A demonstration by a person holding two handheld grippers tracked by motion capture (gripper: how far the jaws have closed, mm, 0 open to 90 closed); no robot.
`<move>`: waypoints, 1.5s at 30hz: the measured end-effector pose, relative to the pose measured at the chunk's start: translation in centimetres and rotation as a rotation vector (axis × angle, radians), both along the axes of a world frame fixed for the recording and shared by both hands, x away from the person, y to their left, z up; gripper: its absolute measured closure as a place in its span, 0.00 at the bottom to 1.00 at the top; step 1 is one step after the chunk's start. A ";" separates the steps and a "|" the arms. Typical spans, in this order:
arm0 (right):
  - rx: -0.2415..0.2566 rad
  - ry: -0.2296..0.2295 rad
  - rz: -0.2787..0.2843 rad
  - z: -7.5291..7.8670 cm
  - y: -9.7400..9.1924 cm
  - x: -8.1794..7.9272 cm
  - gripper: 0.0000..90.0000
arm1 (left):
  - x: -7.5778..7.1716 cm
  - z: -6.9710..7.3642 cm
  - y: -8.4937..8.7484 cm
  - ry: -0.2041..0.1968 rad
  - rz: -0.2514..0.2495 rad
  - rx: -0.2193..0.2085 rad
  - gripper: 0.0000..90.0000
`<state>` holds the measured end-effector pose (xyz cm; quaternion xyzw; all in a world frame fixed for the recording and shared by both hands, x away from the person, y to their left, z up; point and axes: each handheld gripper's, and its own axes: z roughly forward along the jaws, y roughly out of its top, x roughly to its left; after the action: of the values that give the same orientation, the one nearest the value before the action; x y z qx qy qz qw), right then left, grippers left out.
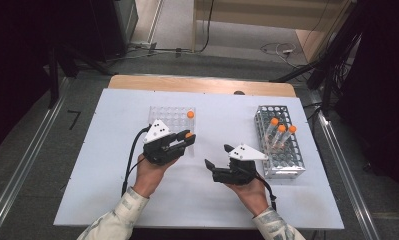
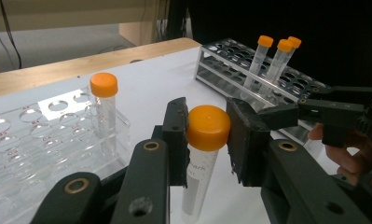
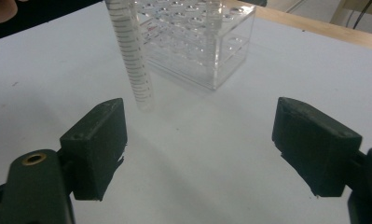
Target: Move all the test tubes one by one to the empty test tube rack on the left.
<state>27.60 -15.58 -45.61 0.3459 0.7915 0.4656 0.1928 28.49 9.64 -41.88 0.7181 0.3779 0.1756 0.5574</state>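
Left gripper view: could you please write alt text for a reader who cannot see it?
The left gripper is shut on the orange cap of a clear tube, held upright above the white table. A clear plastic rack at left holds one orange-capped tube; a metal rack behind holds three.

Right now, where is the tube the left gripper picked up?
High view: tube clamped in left gripper, left of centre, beside the clear rack.

Bare white table (image 1: 112,165) lies open in front; the clear rack (image 1: 171,119) and metal rack (image 1: 281,142) flank a free lane between them
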 end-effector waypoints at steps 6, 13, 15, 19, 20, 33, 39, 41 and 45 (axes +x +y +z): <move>-0.004 -0.006 -0.012 0.1 -0.9 -0.3 0.20 | 0.4 0.2 0.4 0.002 0.035 0.009 0.78; -0.011 0.005 -0.019 0.2 -2.2 -0.9 0.19 | 0.8 0.9 1.6 -0.011 0.094 0.015 0.78; -0.014 0.006 -0.030 0.2 -2.5 -1.0 0.19 | 1.1 1.1 1.9 -0.012 0.113 0.010 0.78; -0.013 0.009 -0.028 0.0 -2.9 -1.0 0.20 | 1.6 1.2 2.2 -0.011 0.133 0.004 0.78; -0.016 0.010 -0.026 0.0 -2.9 -1.0 0.20 | 1.7 1.3 2.2 -0.009 0.135 0.007 0.78; -0.016 -0.002 -0.033 0.3 -3.0 -1.5 0.21 | 3.2 2.2 2.3 -0.005 0.165 0.019 0.78; -0.016 -0.012 -0.038 0.4 -3.0 -1.6 0.22 | 4.2 3.0 2.2 -0.012 0.176 0.023 0.78; -0.015 -0.014 -0.038 0.5 -3.0 -1.7 0.22 | 4.6 3.3 2.1 -0.011 0.182 0.028 0.78; -0.021 -0.013 -0.036 0.5 -3.0 -1.7 0.22 | 5.4 3.5 2.0 -0.007 0.189 0.016 0.78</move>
<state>25.86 -18.61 -45.13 0.3551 0.7887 0.4560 0.2098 33.92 11.61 -38.35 0.6830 0.4408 0.2328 0.5339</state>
